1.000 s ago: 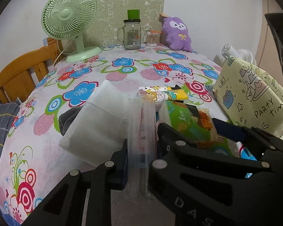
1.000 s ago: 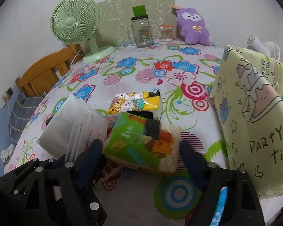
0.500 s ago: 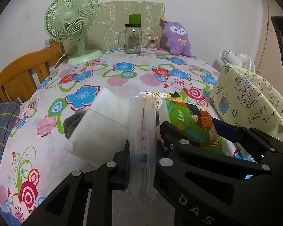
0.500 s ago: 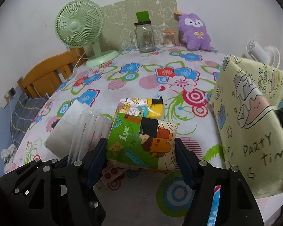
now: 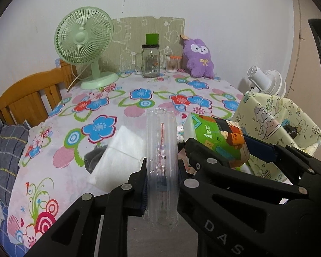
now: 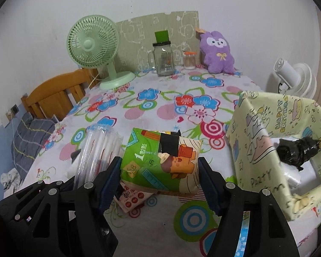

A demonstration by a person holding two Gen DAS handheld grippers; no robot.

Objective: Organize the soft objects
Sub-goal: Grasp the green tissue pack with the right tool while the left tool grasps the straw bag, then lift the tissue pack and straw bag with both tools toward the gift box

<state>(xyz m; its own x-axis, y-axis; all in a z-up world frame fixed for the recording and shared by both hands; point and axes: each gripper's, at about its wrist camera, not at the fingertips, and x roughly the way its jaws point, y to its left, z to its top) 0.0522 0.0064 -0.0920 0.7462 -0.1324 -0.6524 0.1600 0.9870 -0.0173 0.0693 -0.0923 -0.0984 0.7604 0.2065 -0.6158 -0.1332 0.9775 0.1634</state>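
Between the pads of the right gripper (image 6: 159, 176), a soft green tissue pack (image 6: 160, 163), squeezed at both sides and held clear of the flowered tablecloth (image 6: 160, 98). On the pack's face, a large "1", the word "OPEN" with a small arrow, some characters too small to read, a cartoon figure in orange, and a strip of black tape. Just right of that gripper, a pale yellow paper-covered box (image 6: 267, 141) with "PARTY" and "Tim" handwritten on its near wall and "HAPPY BIRTHDAY" faintly printed on the inner wall; inside it, a crumpled black bag (image 6: 297, 152) on something white. Under the tissue pack, a flat packet with red round marks (image 6: 132, 199), print unreadable.

Between the jaws of the left gripper (image 5: 161, 184), closed narrowly, a clear plastic sleeve of ribbed tubes (image 5: 161, 154), standing up and away from the fingers, with a thin red line and small dark print, unreadable. On the right finger, the raised letters "DAS". Just left of the left gripper, a white folded cloth (image 5: 119, 156) lying over something dark.

Both grippers side by side, pointed forward and angled down at the table. Far ahead, near the wall, a green fan (image 5: 83, 42), a glass jar mug (image 5: 150, 61) and a purple plush rabbit (image 5: 200, 59).
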